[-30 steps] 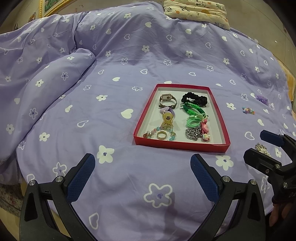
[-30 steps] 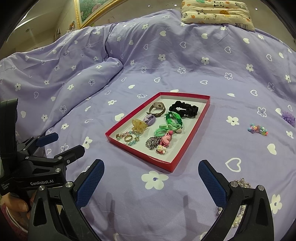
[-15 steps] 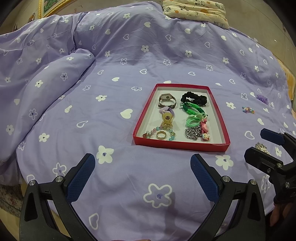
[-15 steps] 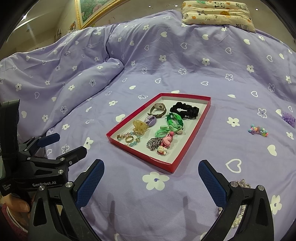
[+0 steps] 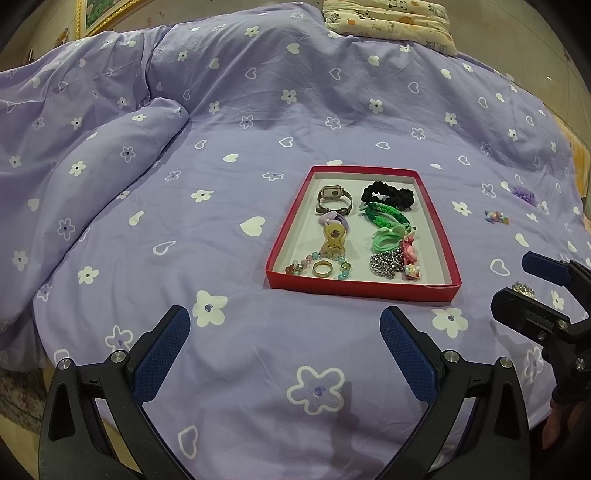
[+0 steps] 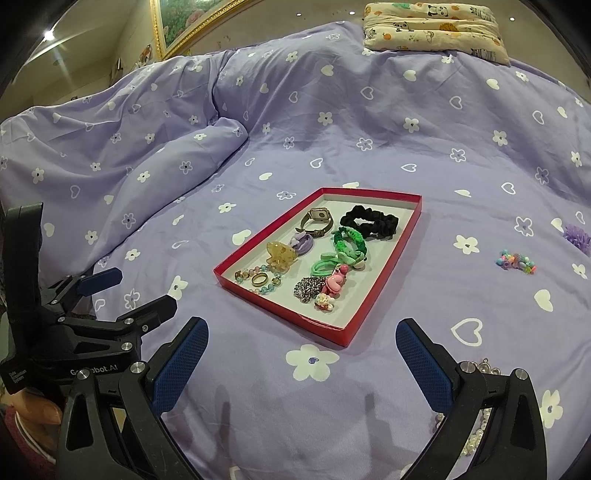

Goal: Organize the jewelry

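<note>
White letters on the black body of the left gripper [image 6: 131, 291], at the lower left of the right wrist view, read "GenRobot.AI", though a screw covers part of the word. A smaller white label sits beside it, too tiny to read.

A flat red tray [image 5: 360, 288] with a white floor lies in the middle of both views on a purple bed cover [image 5: 236, 155] printed with white flowers and hearts. Inside it, near the top left, is a watch [image 5: 333, 198] with a brownish band. Beside it at the top right is a black scrunchie [image 5: 388, 194]. Under that lie green hair ties [image 5: 386, 225]. A yellow clip [image 5: 333, 240] lies in the left half, and a gold ring [image 5: 323, 267] sits near the front wall inside a loop of see-through beads [image 5: 301, 265]. A silver chain [image 5: 386, 263] is bunched next to a pink charm [image 5: 409, 254].

Out on the cover, at the right of the frame, lie a little bunch of colourful beads [image 6: 515, 261] and a fuzzy purple thing [image 6: 576, 236], well apart from the tray. A string of white pearls [image 6: 476, 435] peeks out behind the right gripper's arm at the lower right.

The left gripper's blue fingers are wide apart and hold nothing. The right gripper [image 6: 301, 354] is spread wide too, with nothing between its fingers. Both hang over the cover in front of the tray.

A cartoon pillow [image 6: 432, 26] lies at the top.
</note>
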